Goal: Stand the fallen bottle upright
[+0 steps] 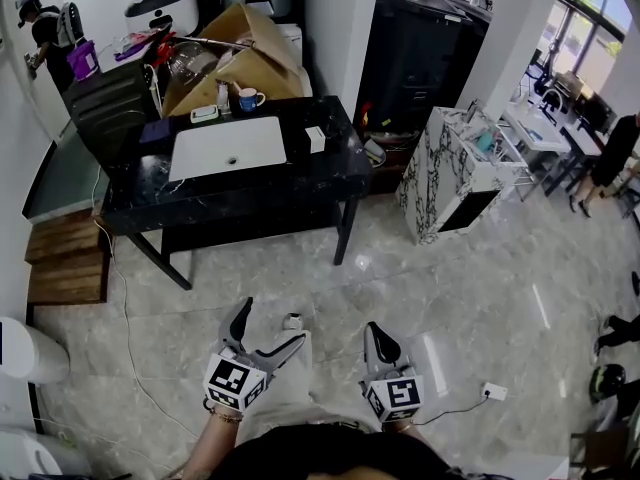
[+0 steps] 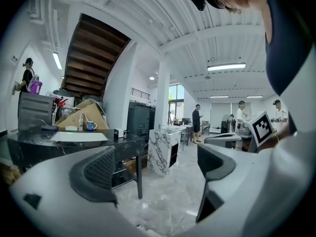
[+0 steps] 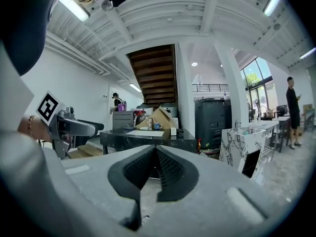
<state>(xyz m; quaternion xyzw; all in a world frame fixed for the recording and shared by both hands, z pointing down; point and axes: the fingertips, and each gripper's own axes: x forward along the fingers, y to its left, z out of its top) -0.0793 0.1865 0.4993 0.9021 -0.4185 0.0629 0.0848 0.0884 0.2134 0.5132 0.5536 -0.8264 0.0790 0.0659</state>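
- Black marbled tabletop (image 1: 300, 175) dead ahead, its legs on the pale glossy floor (image 1: 480, 288);
- white mat (image 1: 228, 146) lying flat across the middle;
- blue-and-white mug (image 1: 250, 99) upright near the back edge;
- small white box (image 1: 315, 139) just right of the mat;
- down on the floor, a thin white cable (image 1: 125, 308) trails along the left.

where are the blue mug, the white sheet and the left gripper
blue mug (image 1: 250, 99), head view, on its side wall
white sheet (image 1: 228, 148), head view, on its middle
left gripper (image 1: 273, 320), head view, midway between its fingertips
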